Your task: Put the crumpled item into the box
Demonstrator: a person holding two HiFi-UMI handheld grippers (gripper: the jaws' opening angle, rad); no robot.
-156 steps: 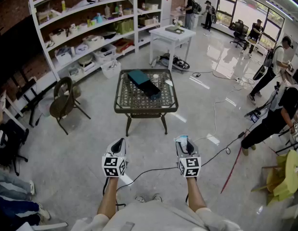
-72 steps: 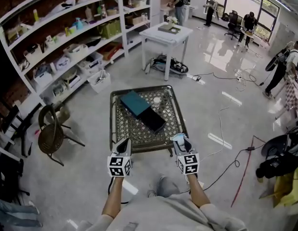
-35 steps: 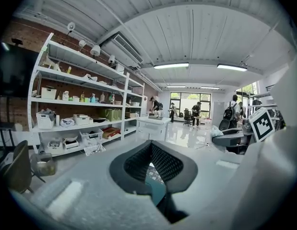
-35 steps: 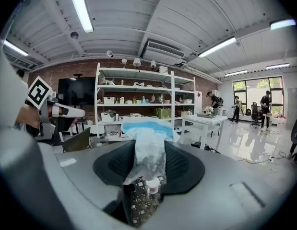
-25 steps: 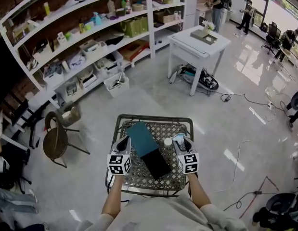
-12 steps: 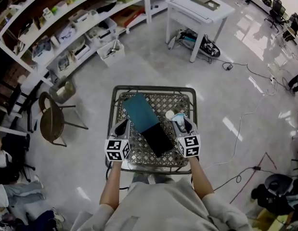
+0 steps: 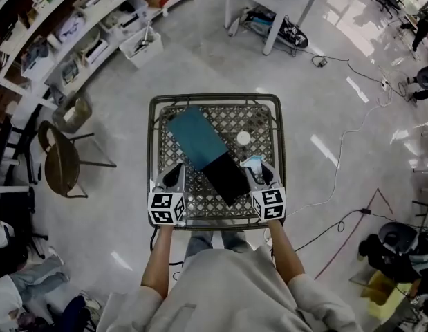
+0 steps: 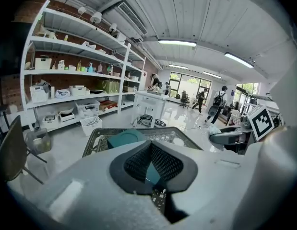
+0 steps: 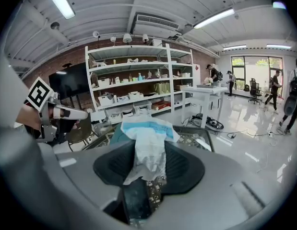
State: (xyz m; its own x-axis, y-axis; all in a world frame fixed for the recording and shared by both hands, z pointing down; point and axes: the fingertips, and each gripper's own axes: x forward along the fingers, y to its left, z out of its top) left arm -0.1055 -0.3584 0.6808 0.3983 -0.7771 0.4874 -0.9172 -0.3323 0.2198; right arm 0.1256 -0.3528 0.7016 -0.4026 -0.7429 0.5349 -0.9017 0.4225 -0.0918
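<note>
left gripper: jaws together, empty, now lowered to near edge of table | box: lies between both grippers | right gripper: also lowered, just beside box, pinching crumpled item | read: walk-up looks finished; the drop into the box is likely next

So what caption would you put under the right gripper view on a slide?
Right gripper clamps a crumpled white-and-blue item over the wire-mesh table, white shelves beyond.

Teal-and-black box, white-and-blue crumpled item, dark lattice table
</note>
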